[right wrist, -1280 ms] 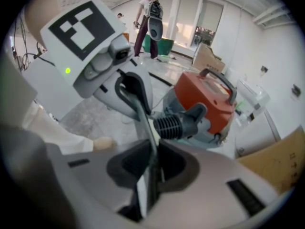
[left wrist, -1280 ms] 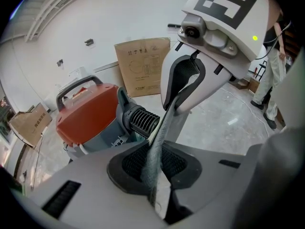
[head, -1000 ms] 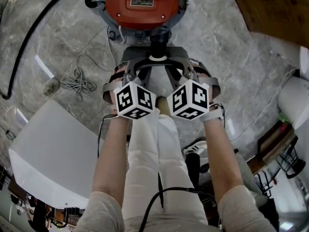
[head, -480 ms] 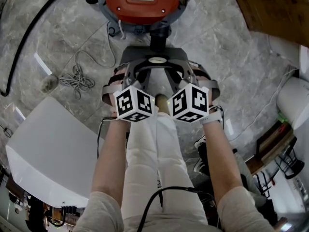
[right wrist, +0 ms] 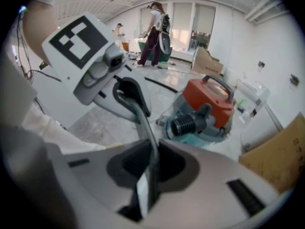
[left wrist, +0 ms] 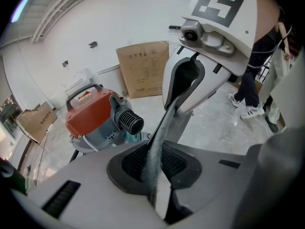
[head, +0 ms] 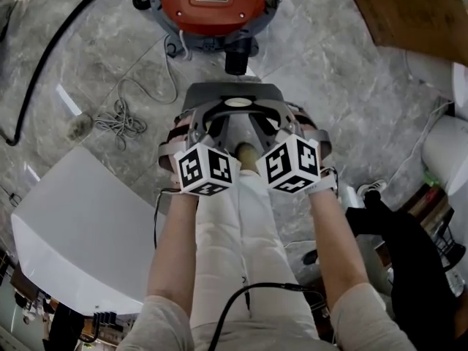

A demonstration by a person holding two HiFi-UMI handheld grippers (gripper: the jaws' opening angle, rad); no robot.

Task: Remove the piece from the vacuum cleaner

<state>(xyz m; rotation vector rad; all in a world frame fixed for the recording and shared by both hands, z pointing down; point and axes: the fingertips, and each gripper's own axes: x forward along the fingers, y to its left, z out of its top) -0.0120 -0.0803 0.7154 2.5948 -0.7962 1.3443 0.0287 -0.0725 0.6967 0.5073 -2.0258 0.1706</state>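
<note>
Vacuum cleaner (head: 212, 6) orange-red over grey; piece (head: 219, 92) dark grey; floor (head: 329, 72) grey marbled; trousers (head: 234, 240) white.

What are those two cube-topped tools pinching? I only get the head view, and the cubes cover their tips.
Observer: In the left gripper view, the left gripper has its jaws shut on the thin edge of the grey piece.
Operator: And the other tool?
Observer: The right gripper view shows the right gripper clamped on the same piece, seen edge-on between its jaws.
Operator: What does the machine's hole look like from the side?
Observer: On the vacuum cleaner, the ribbed black port faces the grippers with nothing fitted on it.
</note>
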